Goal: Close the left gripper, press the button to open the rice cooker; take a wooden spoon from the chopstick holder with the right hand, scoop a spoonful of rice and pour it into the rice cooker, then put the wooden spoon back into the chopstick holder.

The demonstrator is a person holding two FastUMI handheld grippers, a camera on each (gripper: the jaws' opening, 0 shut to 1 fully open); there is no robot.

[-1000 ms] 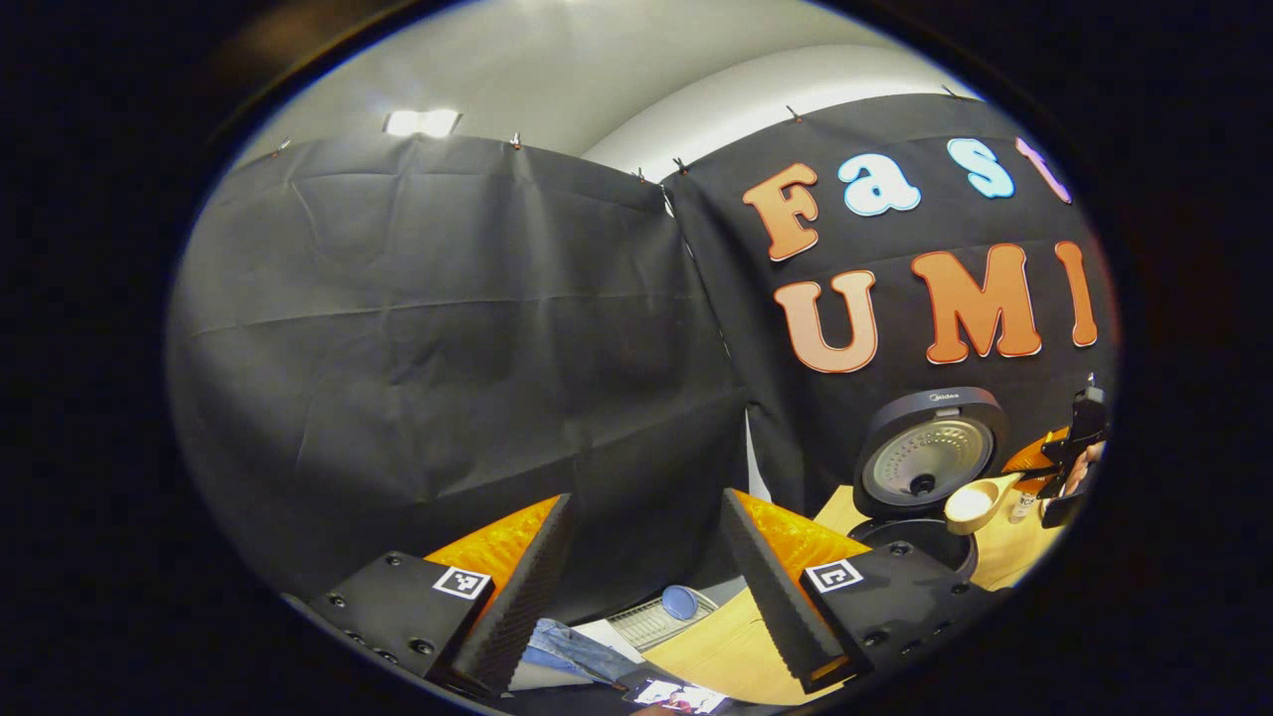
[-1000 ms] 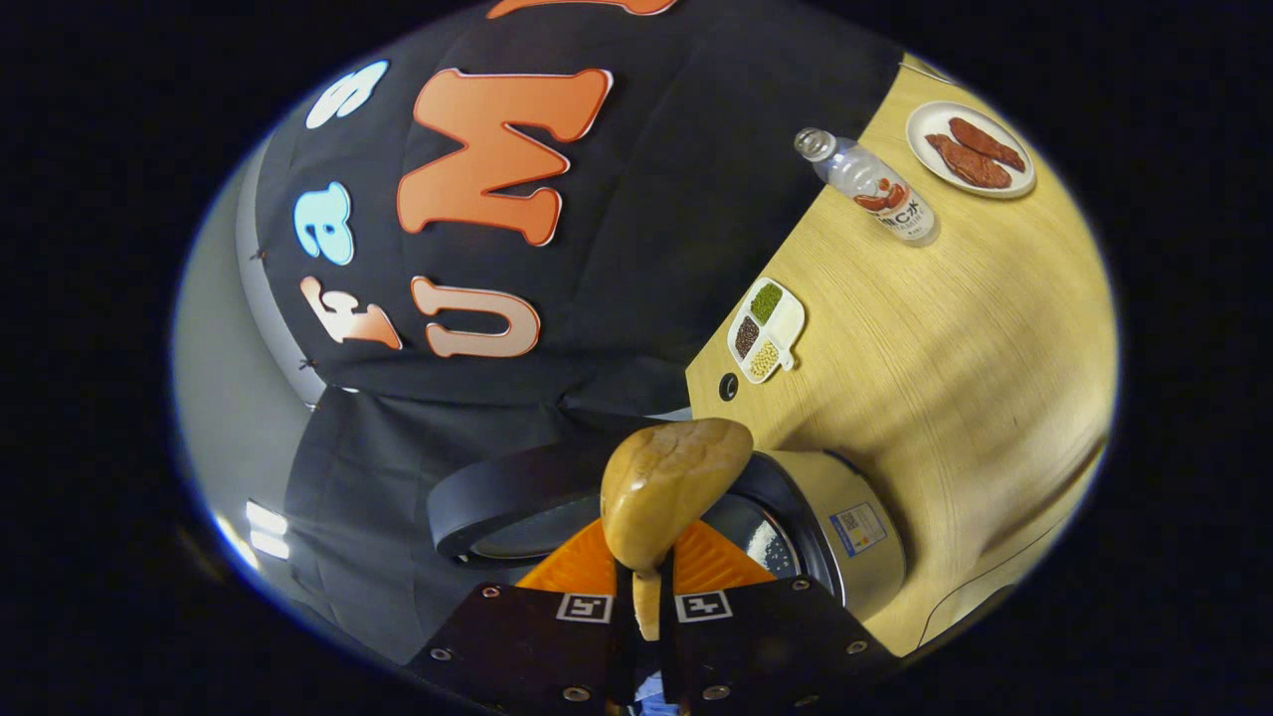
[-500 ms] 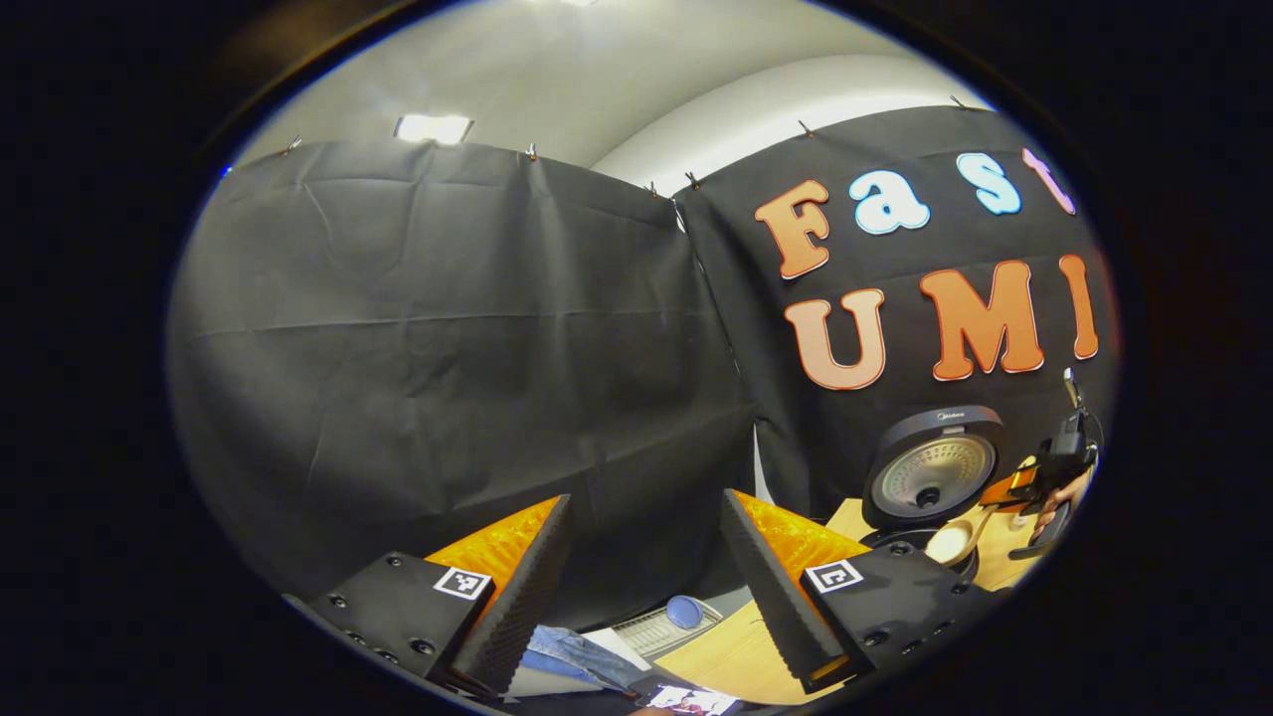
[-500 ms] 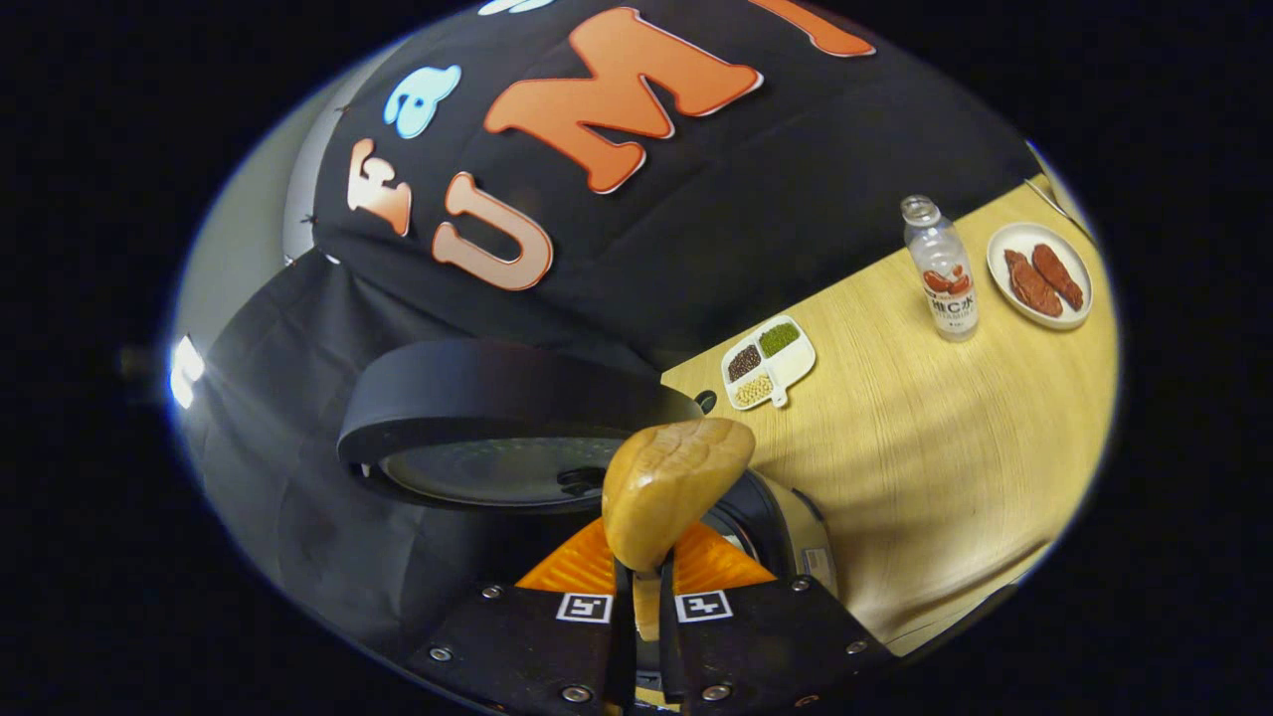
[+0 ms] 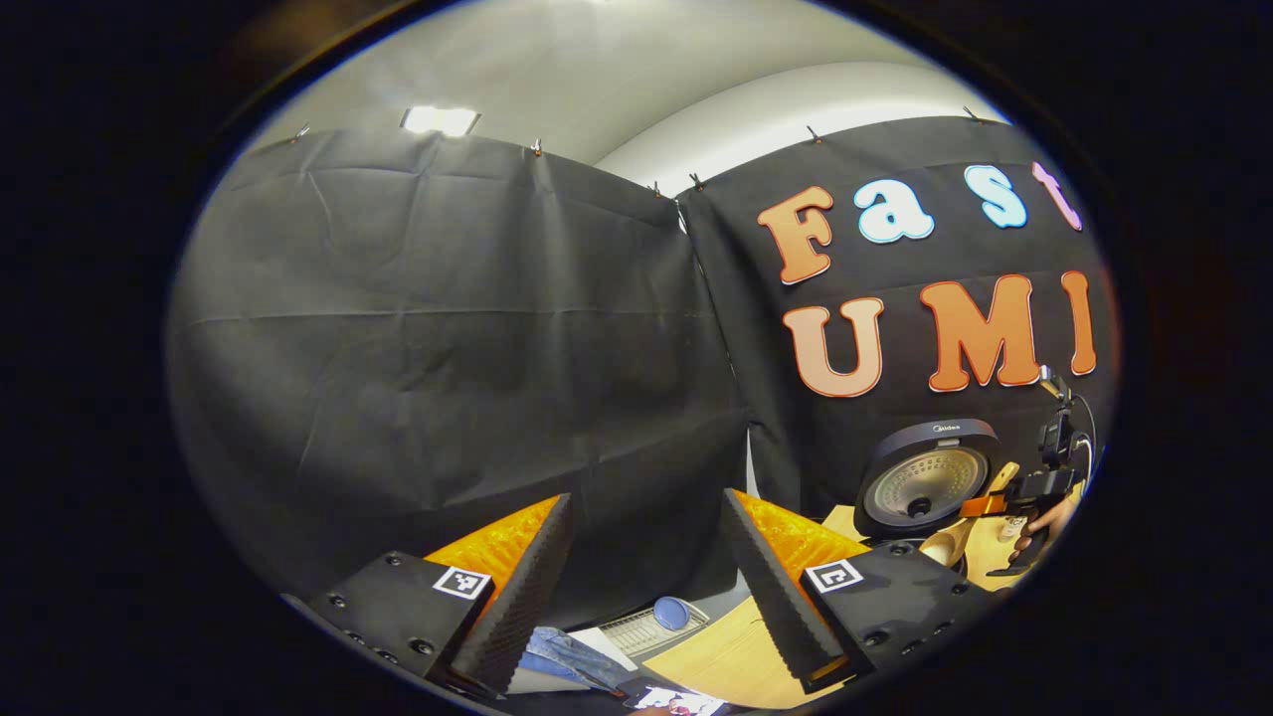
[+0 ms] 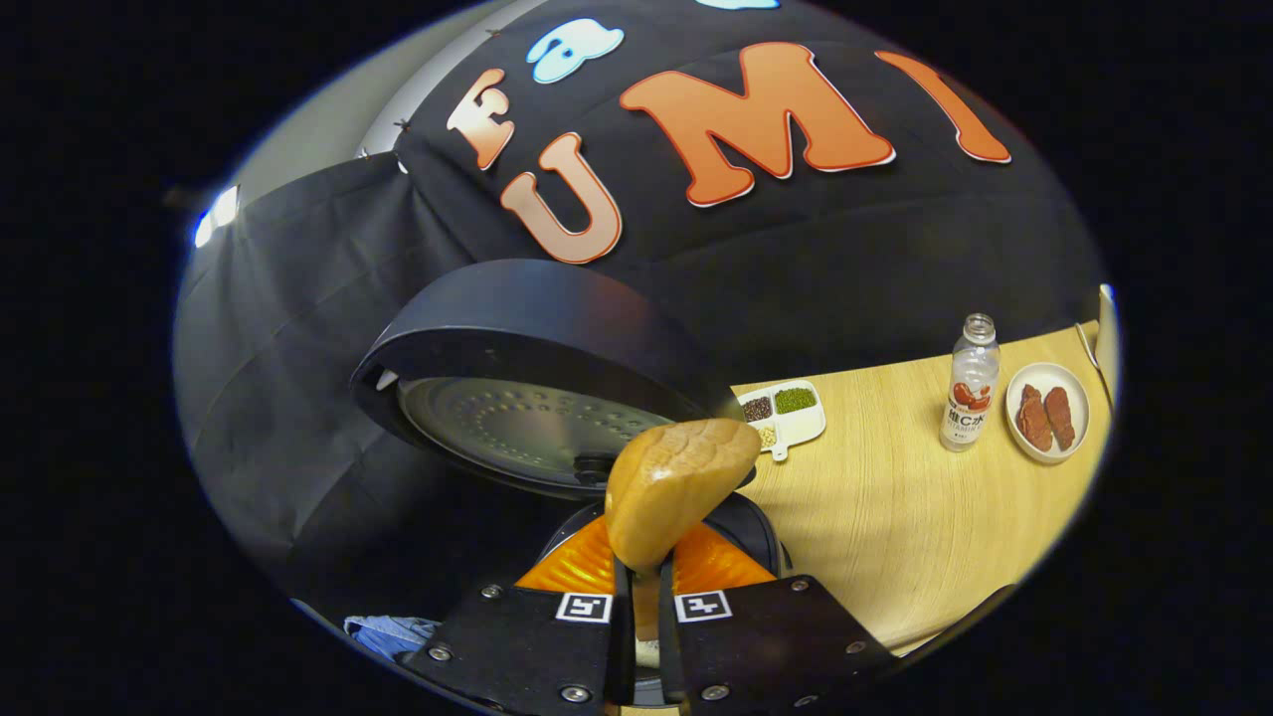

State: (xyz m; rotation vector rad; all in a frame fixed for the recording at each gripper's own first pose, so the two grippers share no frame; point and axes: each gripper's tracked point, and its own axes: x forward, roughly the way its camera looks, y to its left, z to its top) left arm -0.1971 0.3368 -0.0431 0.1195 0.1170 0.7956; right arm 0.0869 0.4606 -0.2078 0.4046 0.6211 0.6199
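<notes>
Over the open rice cooker (image 6: 557,418), the right claw (image 6: 636,587) pinches a wooden spoon (image 6: 676,487).
Spoon's rounded back faces up; "Midea" is readable on the cooker lid (image 5: 945,430); left claw (image 5: 646,567) spread wide, well apart.

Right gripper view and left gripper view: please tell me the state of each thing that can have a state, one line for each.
Rice cooker lid: raised open.
Wooden spoon: held over the cooker, bowl's back toward the camera.
Right gripper: shut on the spoon handle.
Left gripper: open, holding nothing.
Bottle: upright, no cap.
Divided dish: filled with beans.
Plate: carries two reddish pieces.
</notes>
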